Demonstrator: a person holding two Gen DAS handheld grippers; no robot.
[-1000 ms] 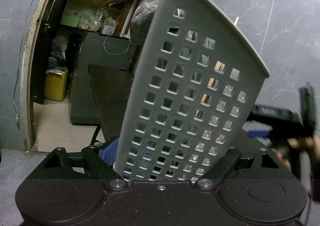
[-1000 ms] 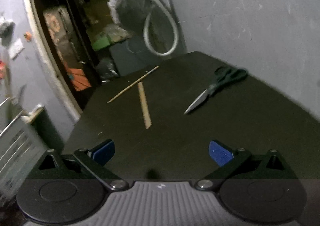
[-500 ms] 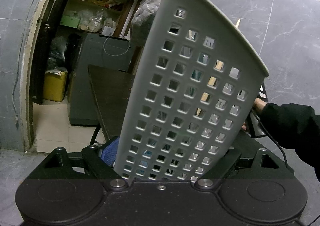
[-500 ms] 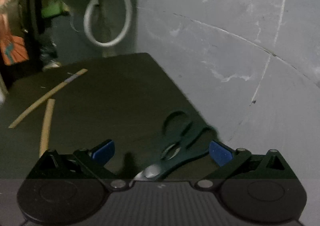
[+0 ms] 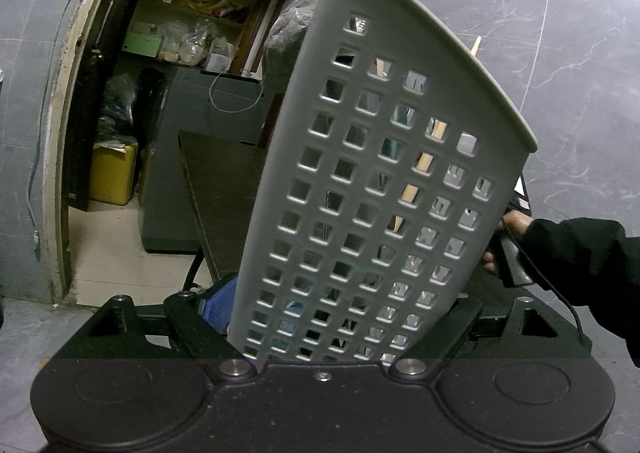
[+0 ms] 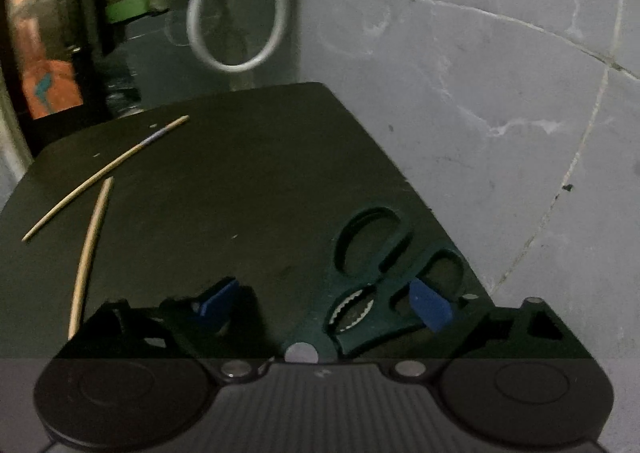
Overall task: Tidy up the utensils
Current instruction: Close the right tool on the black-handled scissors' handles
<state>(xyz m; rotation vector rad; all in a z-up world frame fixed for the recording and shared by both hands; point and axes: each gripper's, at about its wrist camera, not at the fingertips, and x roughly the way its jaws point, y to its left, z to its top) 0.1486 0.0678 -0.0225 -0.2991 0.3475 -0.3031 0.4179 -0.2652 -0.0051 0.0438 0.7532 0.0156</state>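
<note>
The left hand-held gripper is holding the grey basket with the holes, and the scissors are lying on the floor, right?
Not quite. The scissors lie on the dark table, near its edge, as the right wrist view shows. The left hand-held gripper does hold the grey basket with the holes.

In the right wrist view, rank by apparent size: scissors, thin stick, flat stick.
1. Scissors, though nearest the camera and partly hidden.
2. Thin stick and flat stick look similar in length; unsure between them.
</note>
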